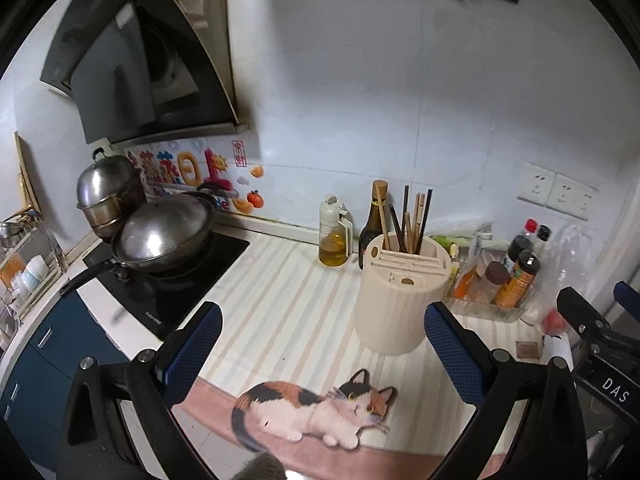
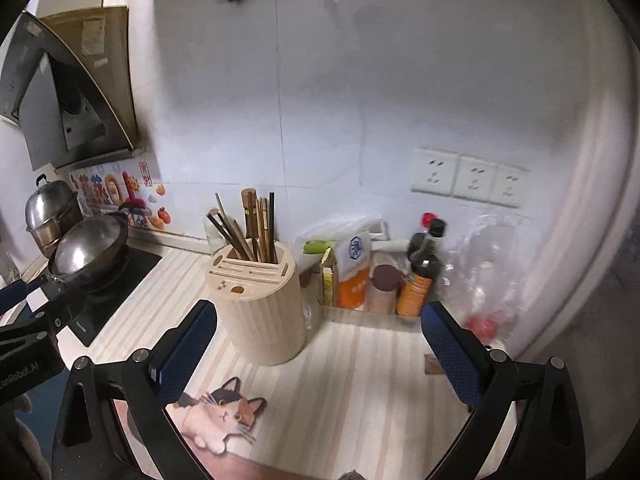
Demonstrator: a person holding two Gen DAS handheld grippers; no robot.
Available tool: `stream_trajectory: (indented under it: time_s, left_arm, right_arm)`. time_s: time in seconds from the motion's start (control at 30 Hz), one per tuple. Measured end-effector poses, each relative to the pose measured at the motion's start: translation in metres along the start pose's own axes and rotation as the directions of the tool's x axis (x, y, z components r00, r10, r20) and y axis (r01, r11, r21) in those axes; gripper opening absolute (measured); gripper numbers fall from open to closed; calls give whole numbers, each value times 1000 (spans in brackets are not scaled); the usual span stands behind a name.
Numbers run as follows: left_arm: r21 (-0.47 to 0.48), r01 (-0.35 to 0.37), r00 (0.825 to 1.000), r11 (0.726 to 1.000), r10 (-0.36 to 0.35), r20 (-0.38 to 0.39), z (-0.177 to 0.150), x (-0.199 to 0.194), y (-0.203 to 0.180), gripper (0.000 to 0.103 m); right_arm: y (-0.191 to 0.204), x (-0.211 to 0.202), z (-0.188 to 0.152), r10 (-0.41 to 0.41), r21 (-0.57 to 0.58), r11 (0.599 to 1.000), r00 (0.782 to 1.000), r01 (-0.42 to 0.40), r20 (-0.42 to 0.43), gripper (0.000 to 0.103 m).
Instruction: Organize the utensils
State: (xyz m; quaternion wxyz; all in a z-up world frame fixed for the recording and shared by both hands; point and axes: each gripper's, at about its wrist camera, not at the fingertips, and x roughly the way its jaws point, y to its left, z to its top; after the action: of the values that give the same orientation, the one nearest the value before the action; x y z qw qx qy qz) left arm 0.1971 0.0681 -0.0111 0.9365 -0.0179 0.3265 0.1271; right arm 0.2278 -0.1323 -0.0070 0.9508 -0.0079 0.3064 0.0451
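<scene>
A cream ribbed utensil holder (image 1: 394,300) stands on the striped counter mat (image 1: 280,300), with several chopsticks (image 1: 412,220) upright in its back slot. In the right wrist view the holder (image 2: 260,304) and chopsticks (image 2: 256,228) sit left of centre. My left gripper (image 1: 324,344) is open and empty, in front of the holder. My right gripper (image 2: 320,344) is open and empty, just right of the holder. The right gripper's body shows at the right edge of the left wrist view (image 1: 592,332).
A wok with lid (image 1: 160,236) and a steel pot (image 1: 108,192) sit on the black cooktop (image 1: 192,280) at left. An oil dispenser (image 1: 334,232) and dark bottle (image 1: 374,220) stand behind the holder. A tray of condiment bottles (image 1: 500,276) is at right. A cat picture (image 1: 316,412) marks the mat's front.
</scene>
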Motion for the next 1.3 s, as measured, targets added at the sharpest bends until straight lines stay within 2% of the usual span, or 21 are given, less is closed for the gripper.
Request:
stream_trajectory:
  time_s: [0.2, 0.33, 0.6, 0.87, 1.3]
  left_arm:
    - [28, 37, 999, 999, -37, 23, -22, -69, 18, 103]
    - [44, 61, 997, 997, -63, 38, -33, -100, 23, 103]
    - [29, 84, 994, 996, -86, 67, -44, -145, 29, 103]
    - [6, 67, 993, 998, -67, 93, -49, -164, 28, 103]
    - [16, 56, 994, 998, -58, 91, -52, -165, 21, 103]
  right_arm:
    - [7, -88, -23, -48, 16, 999, 997, 47, 63, 103]
    - [11, -142, -38, -66, 26, 998, 994, 64, 89, 103]
    - [8, -212, -51, -71, 32, 997, 989, 67, 128, 103]
    - [-1, -230, -49, -51, 16, 999, 988, 49, 144, 103]
    - [-11, -218, -47, -51, 0, 999, 990, 51, 132, 103]
